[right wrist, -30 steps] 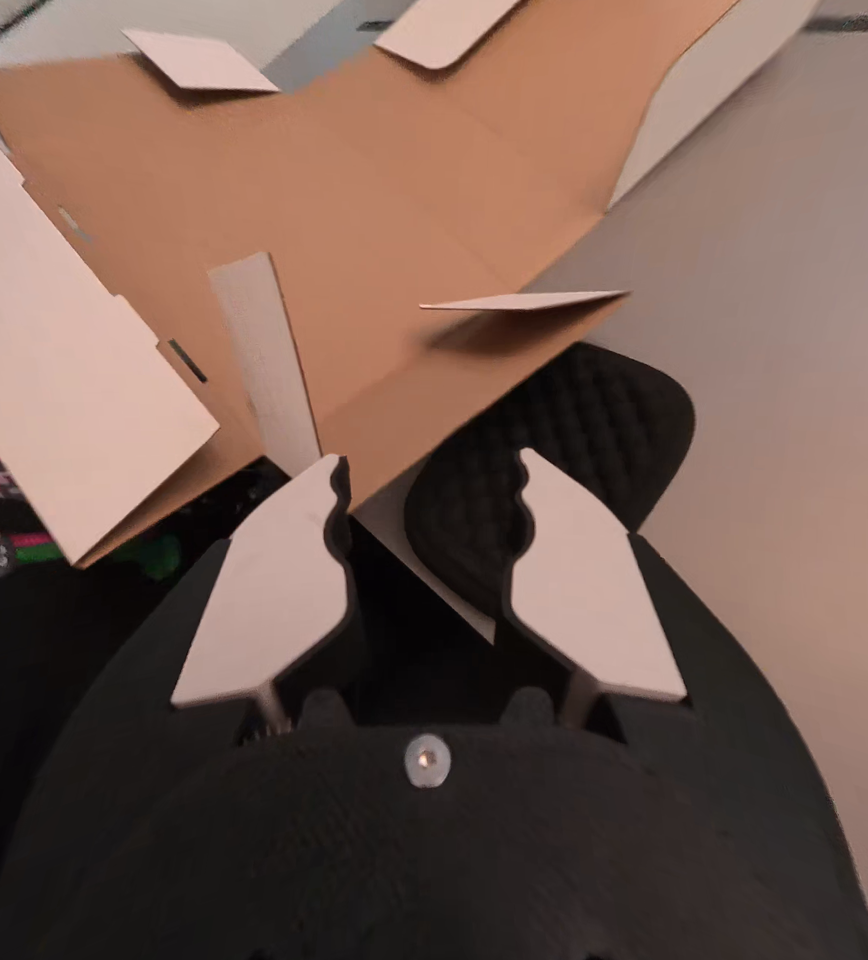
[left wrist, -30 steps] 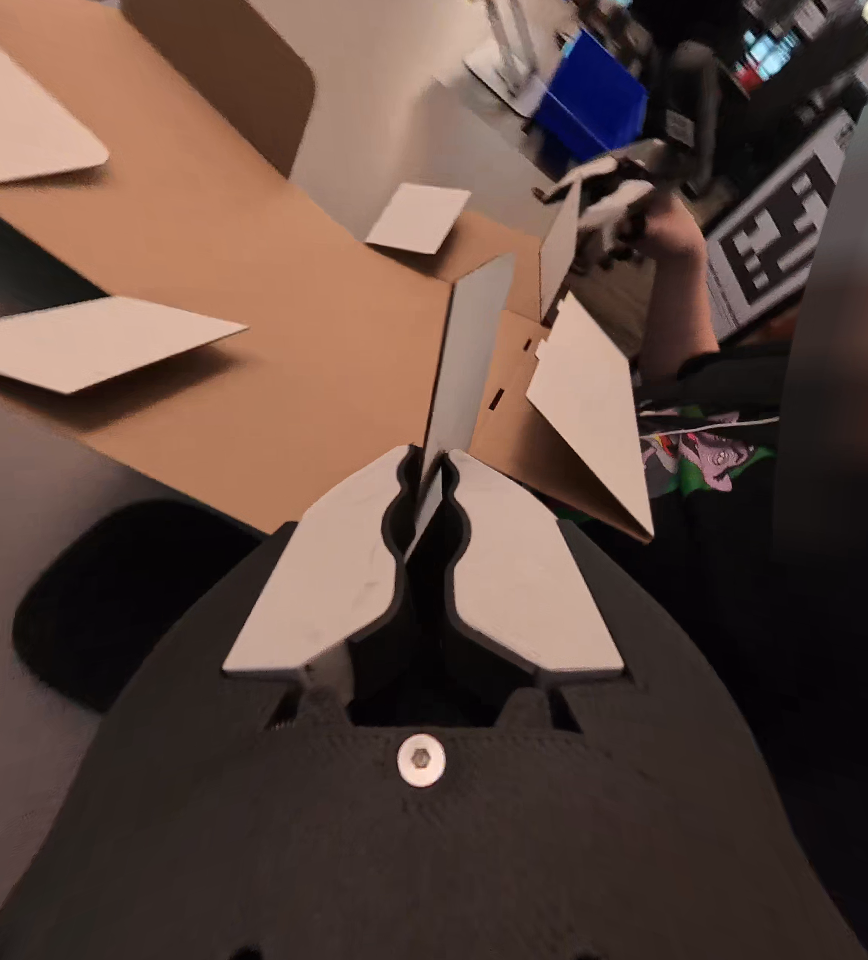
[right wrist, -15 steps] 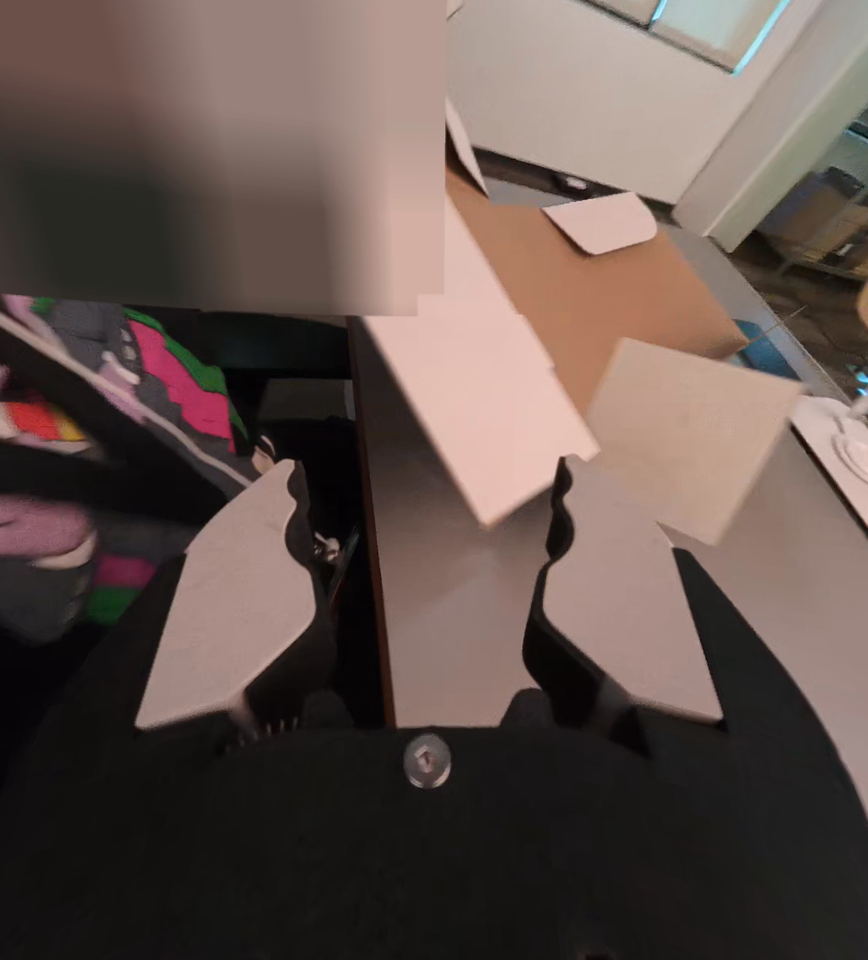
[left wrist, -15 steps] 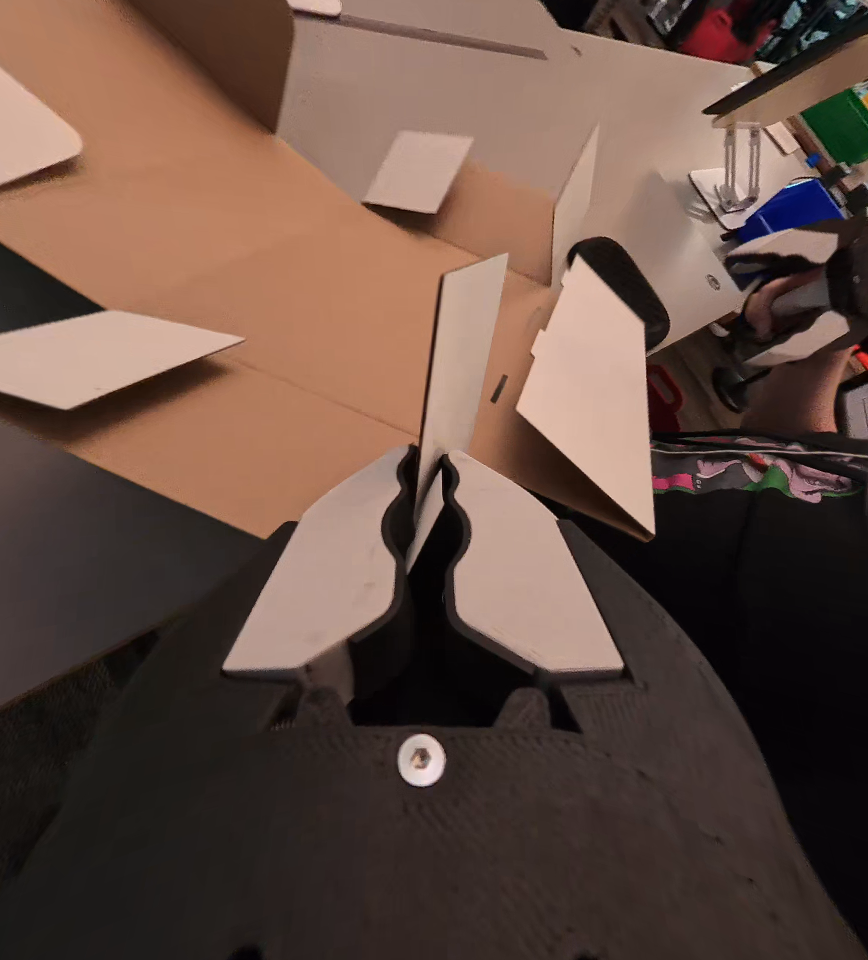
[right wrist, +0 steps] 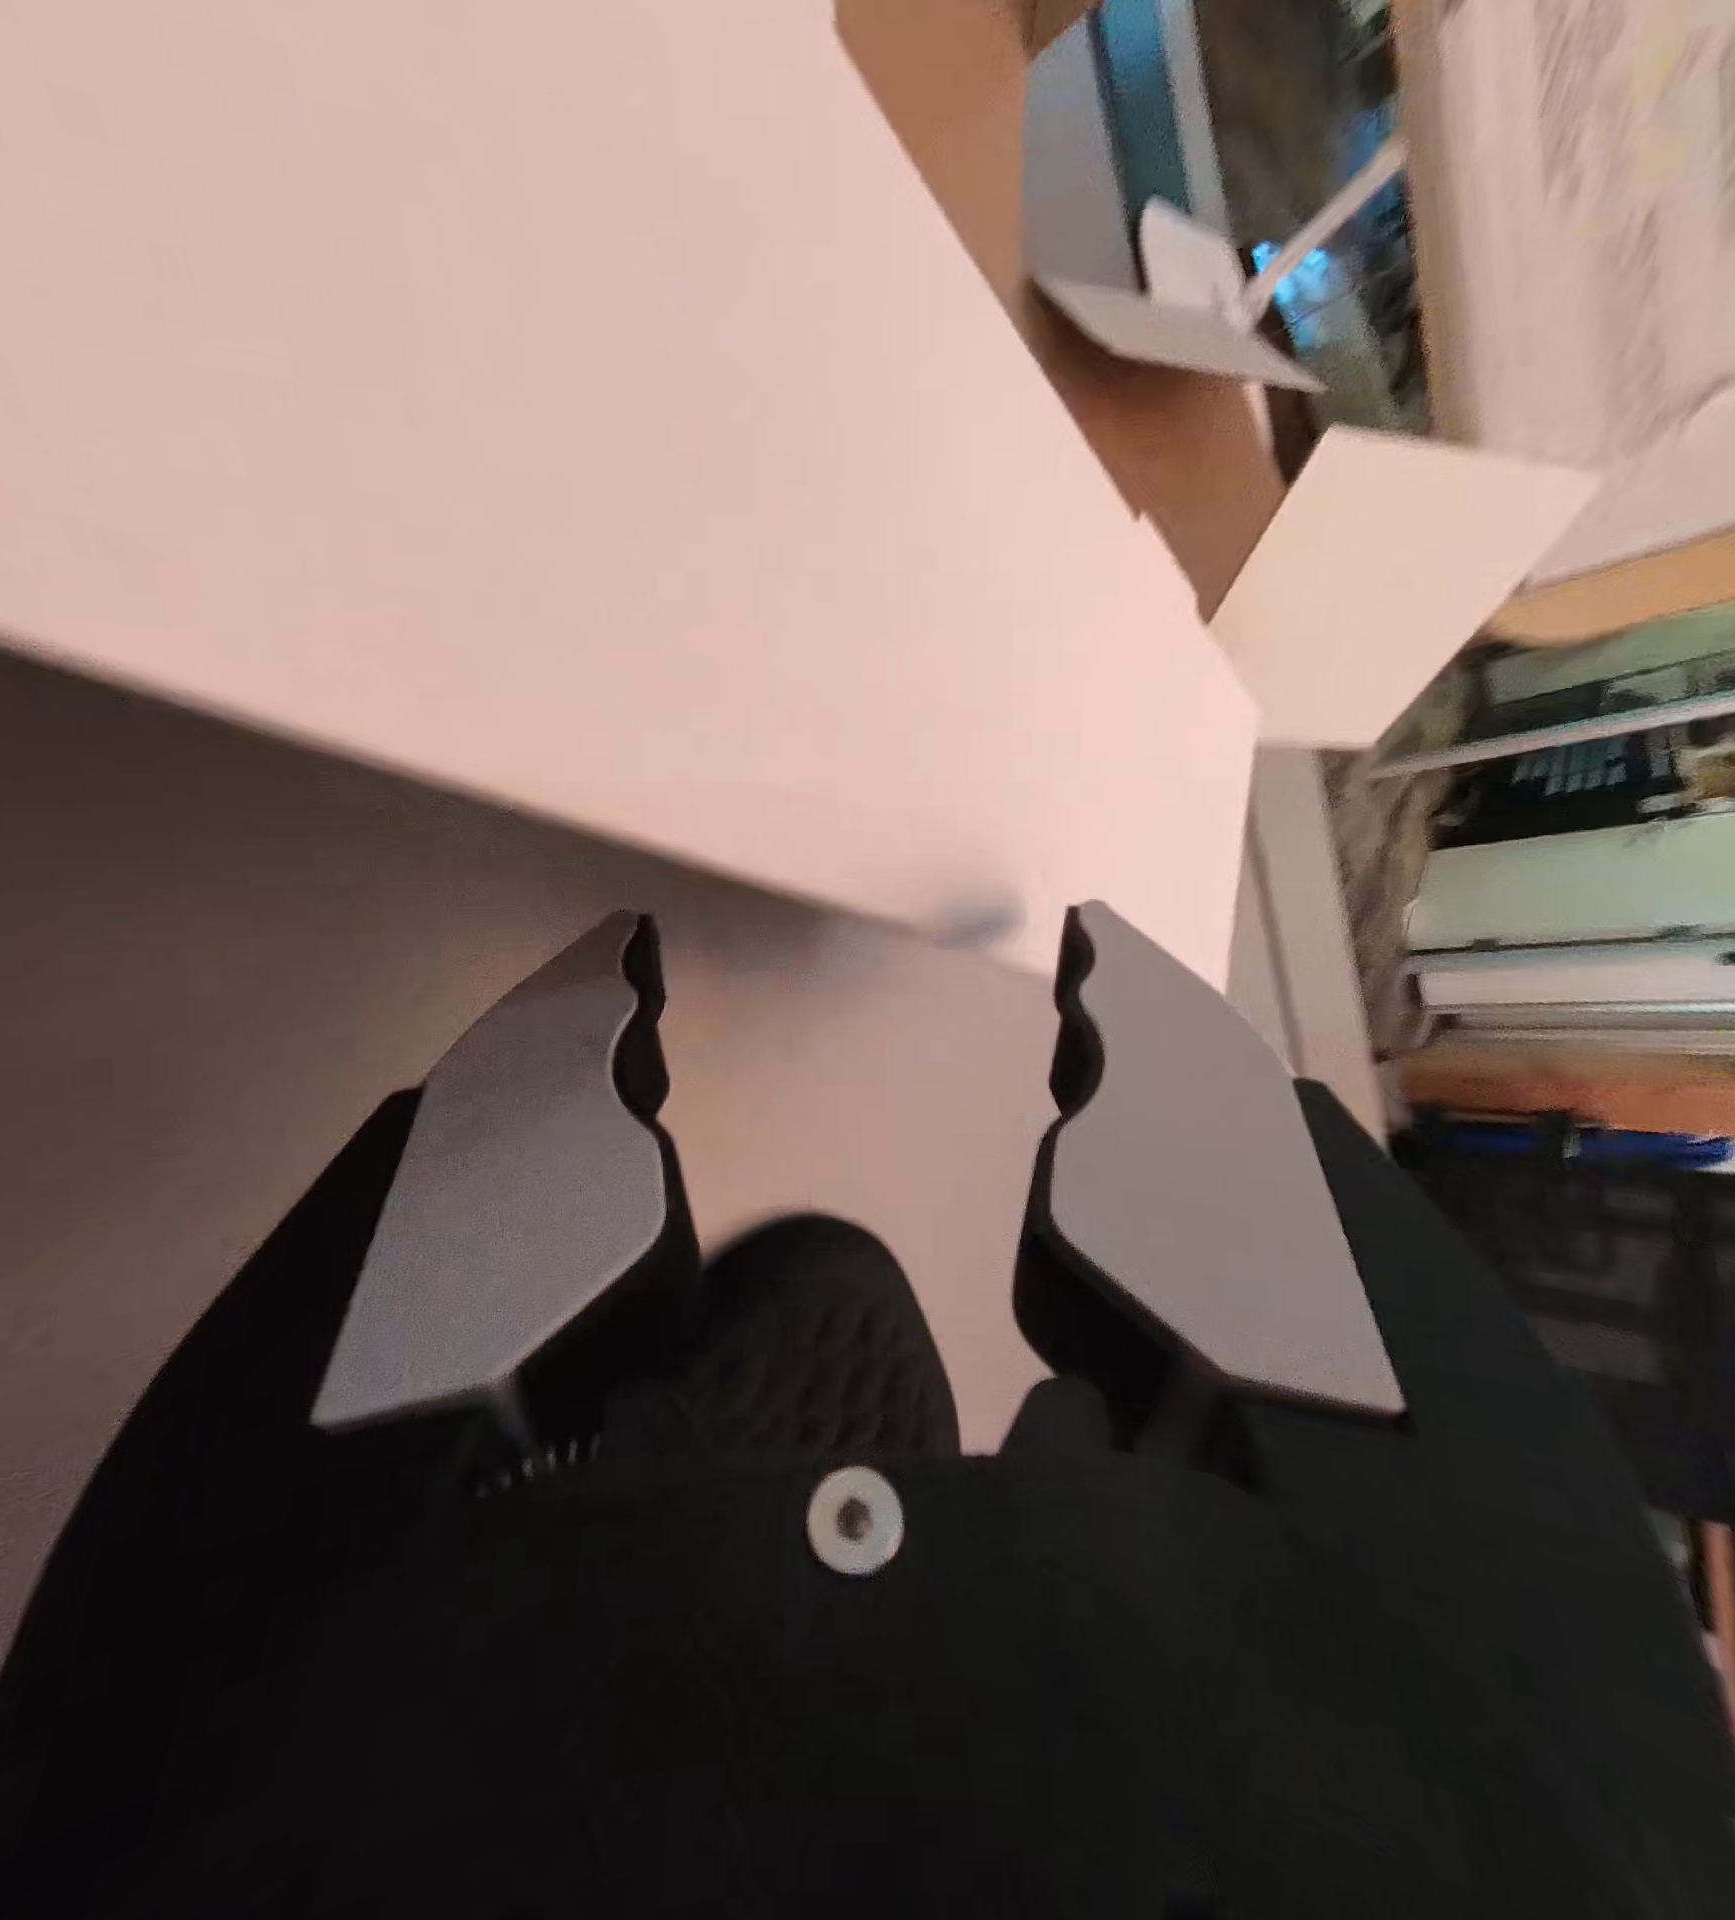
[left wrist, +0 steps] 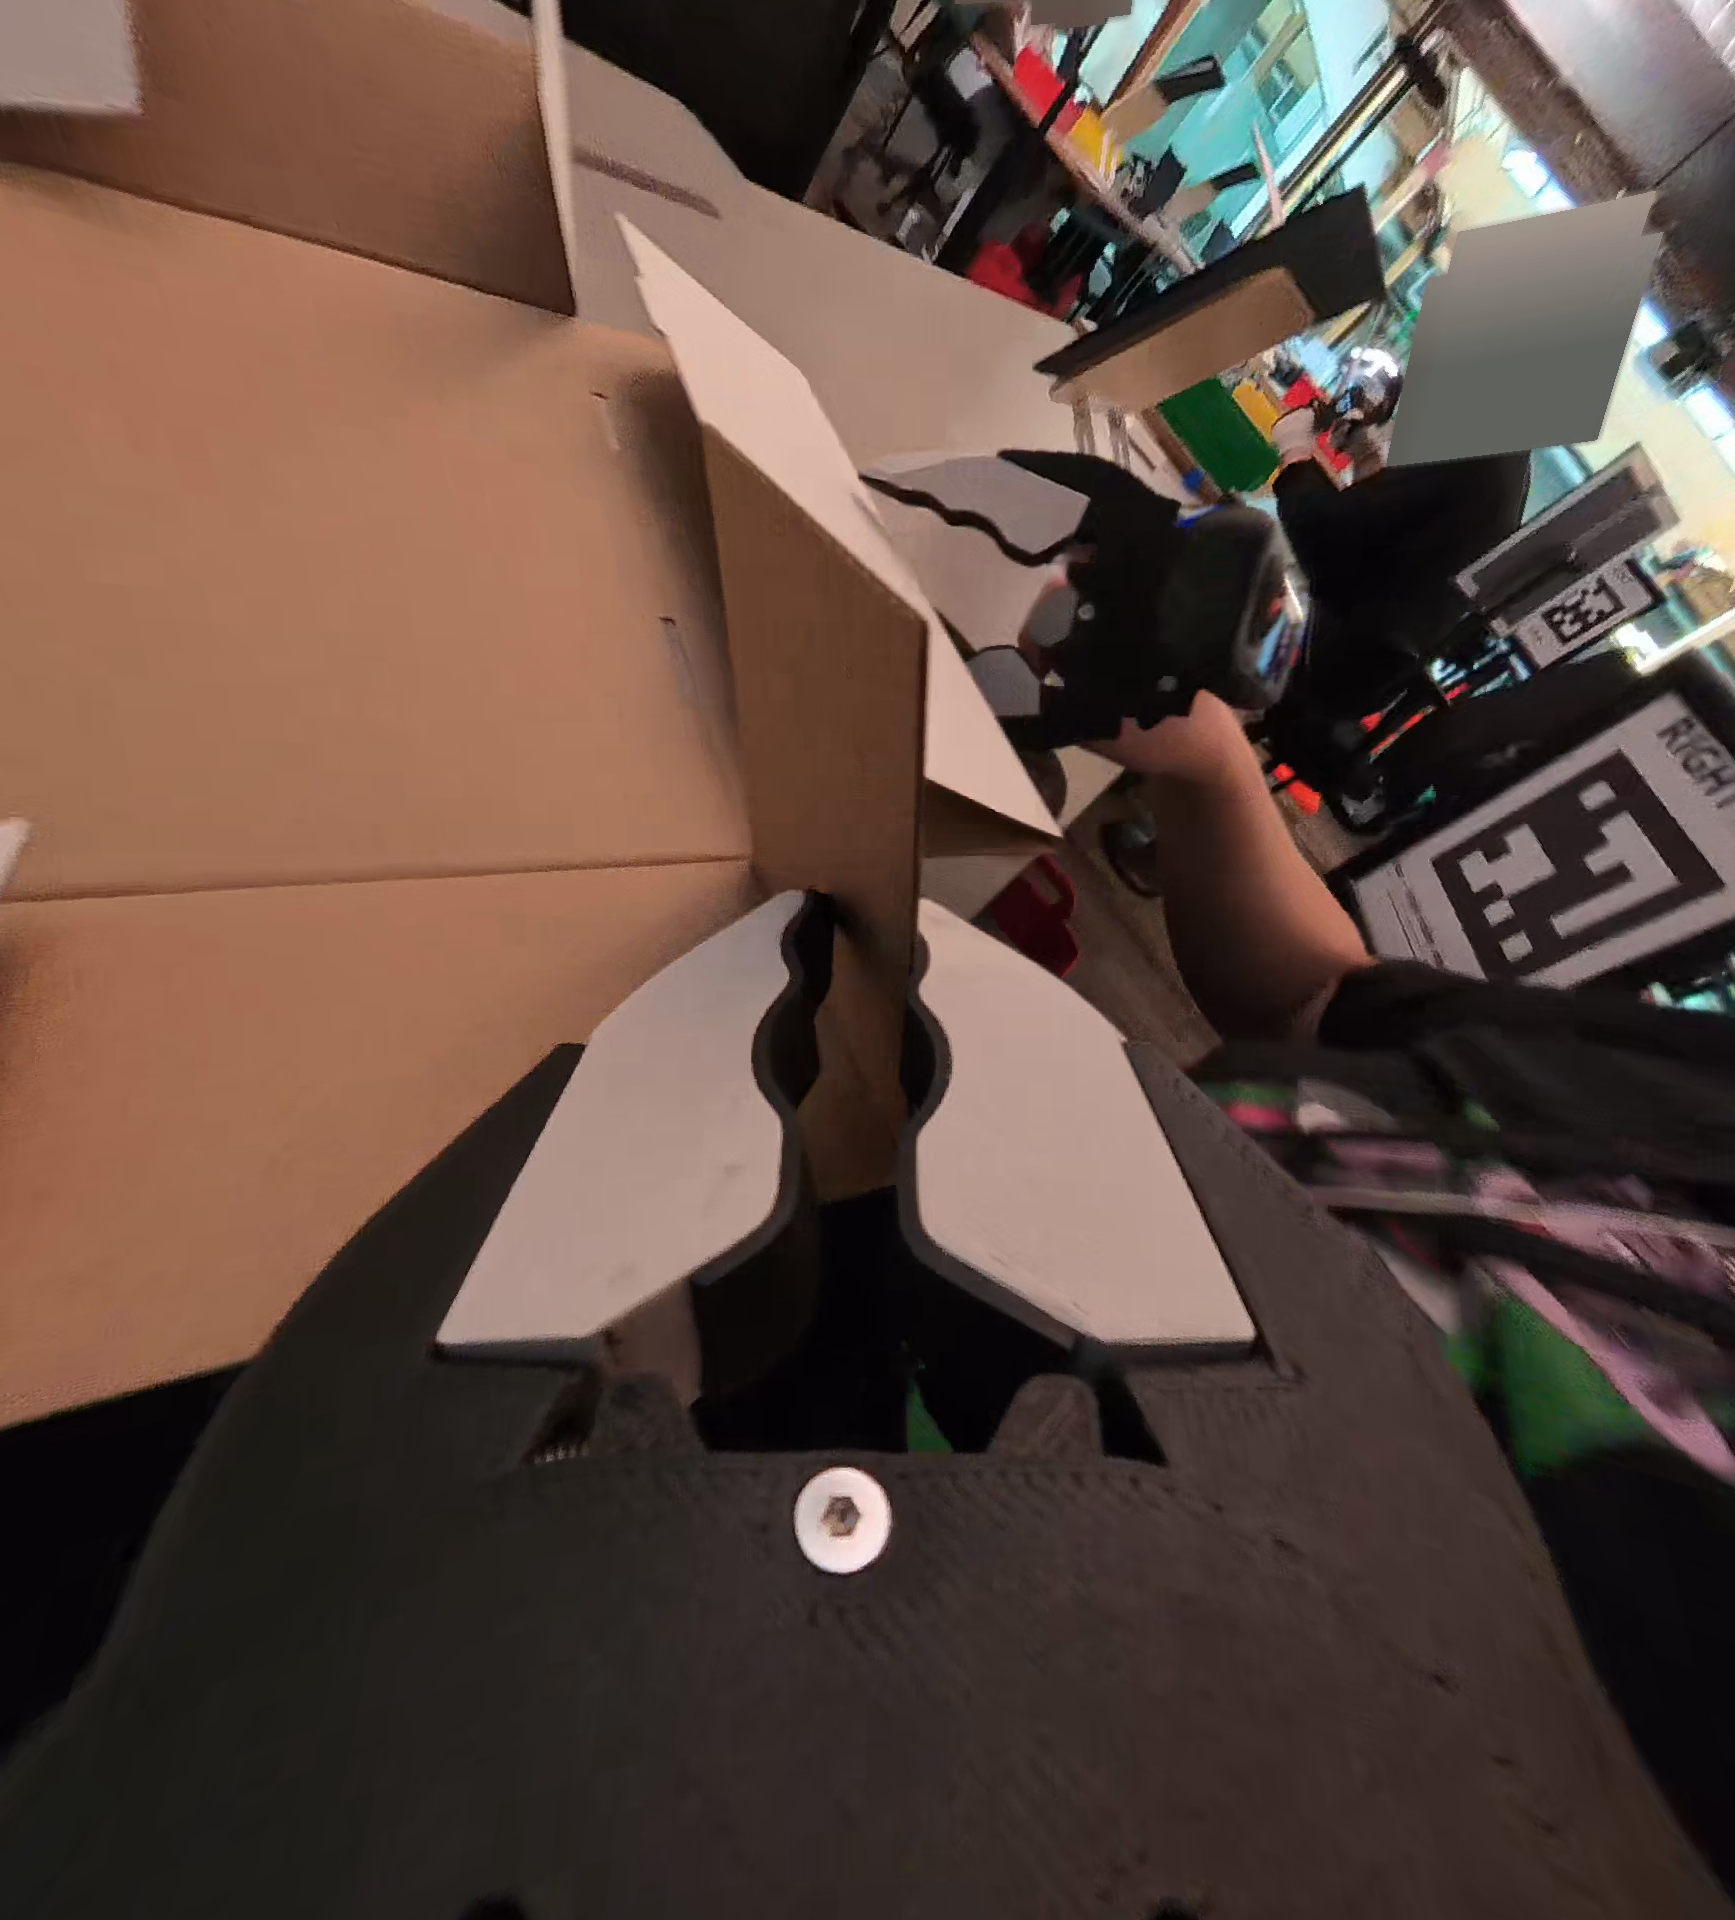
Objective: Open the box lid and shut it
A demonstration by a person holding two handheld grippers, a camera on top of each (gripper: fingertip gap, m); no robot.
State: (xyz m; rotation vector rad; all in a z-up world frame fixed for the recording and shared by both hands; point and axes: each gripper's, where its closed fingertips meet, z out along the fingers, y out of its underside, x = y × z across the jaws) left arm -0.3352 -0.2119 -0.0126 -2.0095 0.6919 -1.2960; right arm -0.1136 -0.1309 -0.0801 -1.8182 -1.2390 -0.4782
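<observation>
The left gripper [left wrist: 858, 925] is clamped narrow on the brown edge of the box lid [left wrist: 821, 665], a flap that stands up from the unfolded cardboard box [left wrist: 302, 582]. The right gripper [right wrist: 855, 935] is spread wide and holds nothing; its tips sit just beside the white outer face of a lid panel [right wrist: 530, 416], perhaps touching it, though blur hides this. The lid is open, so the step in hand looks like shutting it. To do that well, keep the pinch firm, swing the flap along its crease, and let the free gripper steady the white panel.
</observation>
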